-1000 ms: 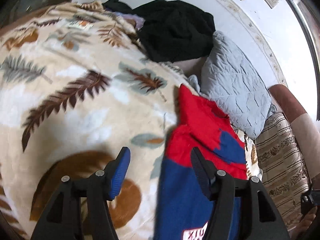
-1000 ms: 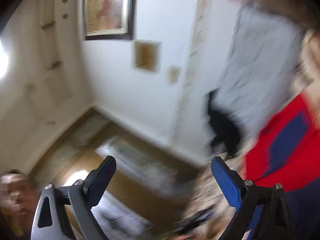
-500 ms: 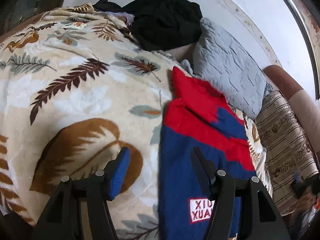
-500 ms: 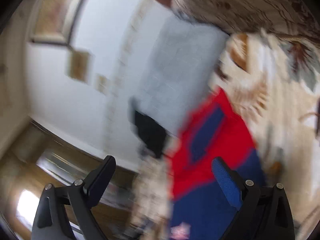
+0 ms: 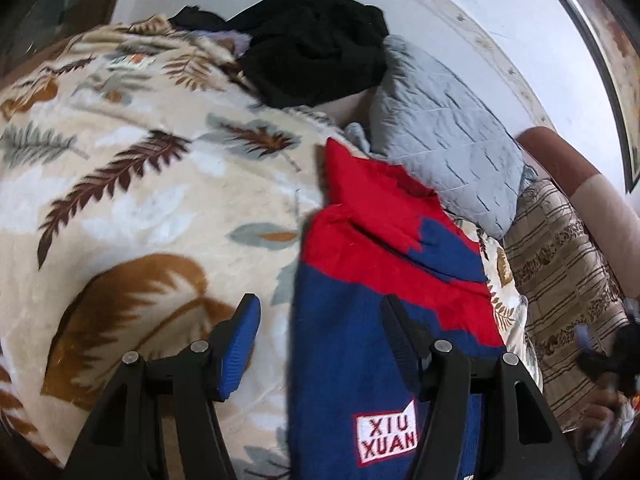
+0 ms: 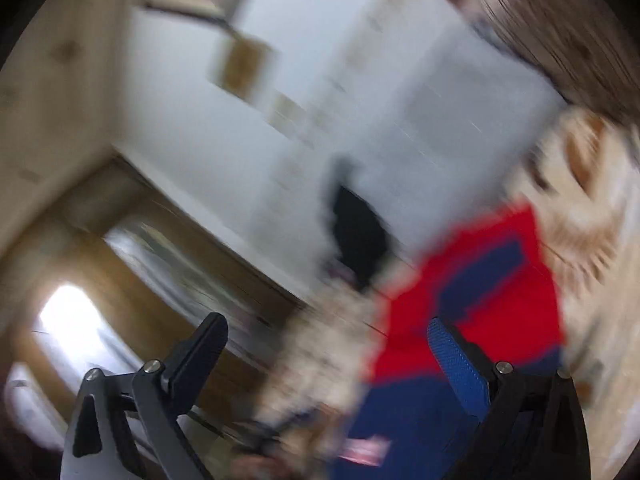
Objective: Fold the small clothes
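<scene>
A small red and blue knitted garment (image 5: 360, 240) with a white "XIU XUAN" label lies flat on a leaf-patterned blanket (image 5: 140, 200). My left gripper (image 5: 320, 304) hovers open over the garment's near left edge. One finger is over the blanket and the other over the blue part, and nothing is pinched. In the heavily blurred right wrist view, my right gripper (image 6: 326, 324) stands wide open and empty. The garment (image 6: 480, 280) lies beyond its right finger, and I cannot tell whether they touch.
A heap of black clothes (image 5: 312, 48) lies at the far end of the blanket. Beside it is a grey quilted pillow (image 5: 440, 132), with a striped brown cover (image 5: 560, 260) to the right. A person's hand with a dark object (image 5: 616, 364) shows at the right edge. The wall is close behind.
The left gripper has drawn back along the garment, so the label now shows. The right wrist view has swung from the wall and floor toward the bed and garment, still blurred.
</scene>
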